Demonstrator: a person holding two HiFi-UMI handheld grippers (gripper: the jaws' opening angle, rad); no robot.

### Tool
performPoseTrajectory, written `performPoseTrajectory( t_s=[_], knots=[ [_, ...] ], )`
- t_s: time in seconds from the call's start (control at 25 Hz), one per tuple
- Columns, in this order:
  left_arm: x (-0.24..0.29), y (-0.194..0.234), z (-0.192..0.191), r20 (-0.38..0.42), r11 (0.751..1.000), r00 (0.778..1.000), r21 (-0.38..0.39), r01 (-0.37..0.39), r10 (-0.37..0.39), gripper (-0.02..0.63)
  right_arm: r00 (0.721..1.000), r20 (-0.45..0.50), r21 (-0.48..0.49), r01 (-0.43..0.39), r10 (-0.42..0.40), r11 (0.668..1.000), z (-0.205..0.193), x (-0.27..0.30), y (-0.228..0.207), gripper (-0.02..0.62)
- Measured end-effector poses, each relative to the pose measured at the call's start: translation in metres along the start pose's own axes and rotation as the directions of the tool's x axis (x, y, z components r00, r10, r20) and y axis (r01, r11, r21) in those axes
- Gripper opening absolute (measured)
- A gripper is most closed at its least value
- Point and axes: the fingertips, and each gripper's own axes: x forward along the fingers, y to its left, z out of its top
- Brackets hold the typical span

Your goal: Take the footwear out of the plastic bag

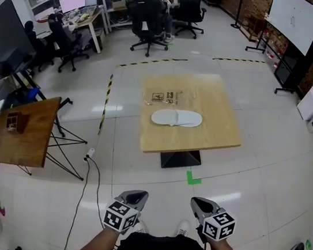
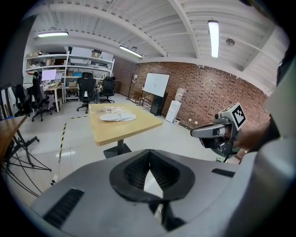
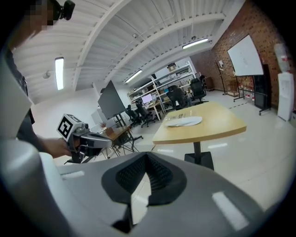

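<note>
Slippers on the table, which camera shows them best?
The head view. It looks down on the slippers, so the white pair shows whole, lying side by side on the wooden table. The left gripper view and the right gripper view catch them only from far off and nearly edge-on, as a small flat white shape.

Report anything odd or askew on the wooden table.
Nothing stands out. The white slippers lie flat, side by side, on the table, with the clear plastic bag just beyond them.
</note>
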Motion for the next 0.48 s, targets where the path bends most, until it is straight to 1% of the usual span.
performPoseTrajectory(
  t_s=[0.12, 0.2, 0.48],
  knots=[
    [-0.007, 0.014, -0.001, 0.021, 0.999, 1.000, -0.038, 0.006, -0.005, 0.008, 1.000, -0.009, -0.003, 0.026, -0.026, 1.000, 0.002, 0.007, 0.008, 0.000],
    [-0.011, 0.019, -0.002, 0.028, 0.999, 1.000, -0.044, 0.015, -0.013, 0.008, 0.999, -0.015, -0.017, 0.037, -0.037, 0.999, 0.004, 0.008, 0.014, 0.000],
    [-0.023, 0.030, -0.003, 0.039, 1.000, 0.999, -0.011, 0.014, -0.014, 0.008, 0.998, -0.019, -0.044, 0.055, -0.056, 0.998, 0.009, 0.008, 0.023, 0.000]
  ],
)
